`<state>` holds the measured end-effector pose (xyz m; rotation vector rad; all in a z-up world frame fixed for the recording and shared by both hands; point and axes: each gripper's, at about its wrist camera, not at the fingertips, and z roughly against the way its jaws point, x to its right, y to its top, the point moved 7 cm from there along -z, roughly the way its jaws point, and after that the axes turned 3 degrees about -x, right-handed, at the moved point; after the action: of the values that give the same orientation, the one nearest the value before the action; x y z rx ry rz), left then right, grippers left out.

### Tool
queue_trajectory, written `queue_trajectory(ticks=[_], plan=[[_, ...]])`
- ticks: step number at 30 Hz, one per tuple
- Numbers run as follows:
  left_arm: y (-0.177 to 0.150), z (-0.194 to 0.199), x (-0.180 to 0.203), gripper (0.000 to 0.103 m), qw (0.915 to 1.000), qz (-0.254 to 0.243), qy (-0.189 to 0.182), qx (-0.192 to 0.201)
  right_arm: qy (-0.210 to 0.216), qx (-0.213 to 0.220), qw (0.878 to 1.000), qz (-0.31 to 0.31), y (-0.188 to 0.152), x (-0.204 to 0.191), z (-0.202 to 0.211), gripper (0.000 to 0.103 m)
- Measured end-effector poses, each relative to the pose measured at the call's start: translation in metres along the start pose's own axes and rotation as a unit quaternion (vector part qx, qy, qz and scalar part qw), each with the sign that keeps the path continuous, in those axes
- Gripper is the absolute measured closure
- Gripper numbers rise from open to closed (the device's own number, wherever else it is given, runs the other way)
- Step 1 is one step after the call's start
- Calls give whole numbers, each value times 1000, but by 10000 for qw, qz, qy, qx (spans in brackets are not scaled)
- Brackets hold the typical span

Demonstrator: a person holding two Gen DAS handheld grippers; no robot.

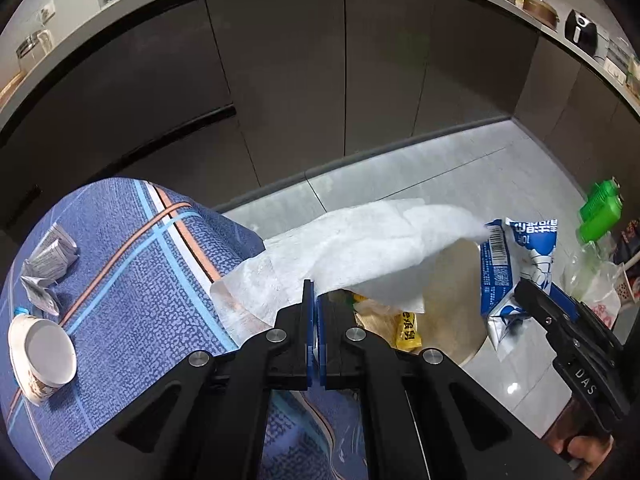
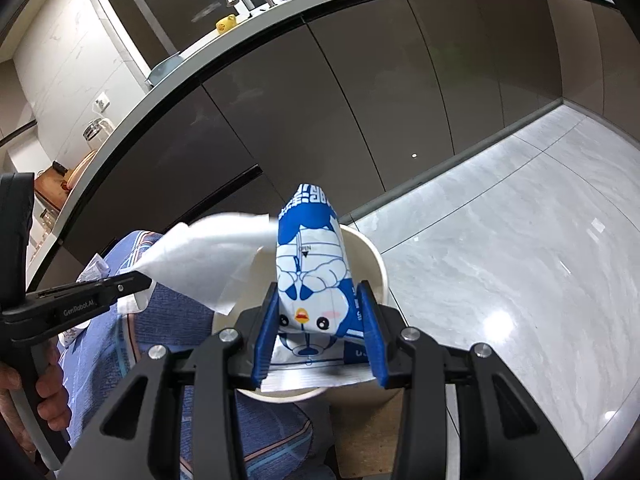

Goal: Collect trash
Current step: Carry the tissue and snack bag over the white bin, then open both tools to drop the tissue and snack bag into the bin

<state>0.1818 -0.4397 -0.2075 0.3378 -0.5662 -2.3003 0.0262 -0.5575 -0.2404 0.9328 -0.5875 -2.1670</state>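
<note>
A thin white paper tissue [image 1: 360, 252] is being pinched by the left hand-held gripper [image 1: 314, 300], whose jaws are pressed fully together on its near edge; the sheet is being trailed forward and to the right from the fingertips. A blue-and-white plastic snack packet with a cartoon penguin [image 2: 312, 272] is being clamped across its width by the right hand-held gripper [image 2: 320, 320], its long axis running straight ahead along the fingers. A round white plastic bin [image 2: 376, 264] is being approached: it is lying directly beneath and ahead of the right hand-held gripper, and ahead-right of the left one, so the right hand is judged the nearer. The packet is already being held over the rim. Left of the left hand-held gripper, a crumpled grey wrapper [image 1: 48, 256] and a tipped paper cup [image 1: 42, 356] are being left on the blue patterned counter cloth [image 1: 140, 280].
</note>
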Motion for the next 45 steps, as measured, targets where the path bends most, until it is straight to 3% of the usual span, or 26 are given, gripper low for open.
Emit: queue_trajectory(ticks=[15,16,17,18,19,21,27,31,45], plan=[[5,-32,32,98,9993,-316,87,-156,53,-186,9996,188,-1,-13,-26,63],[5,-34,32,95,9994,-311,74,-166,62,-200,9995,228,0,-14,-29,62],[7,-35,33,83,9994,-298,49,-156,70,-213,9993,312,0,-17,-32,62],[8,-35,33,67,9996,-273,38,-109,70,-225,9990,377,-1,-18,-33,55],[10,-32,31,60,9997,-222,34,-12,73,-220,9984,509,-2,-21,-35,39],[14,-25,30,43,9998,-153,24,148,56,-96,9974,714,-3,-25,-34,22],[23,-11,21,16,9987,137,105,490,16,-53,9960,892,-10,-25,-36,5],[25,-7,16,8,9979,283,160,553,-2,-86,9961,879,-11,-26,-36,3],[17,15,-7,9,9971,407,240,604,46,-44,9955,942,-8,-43,-21,3]])
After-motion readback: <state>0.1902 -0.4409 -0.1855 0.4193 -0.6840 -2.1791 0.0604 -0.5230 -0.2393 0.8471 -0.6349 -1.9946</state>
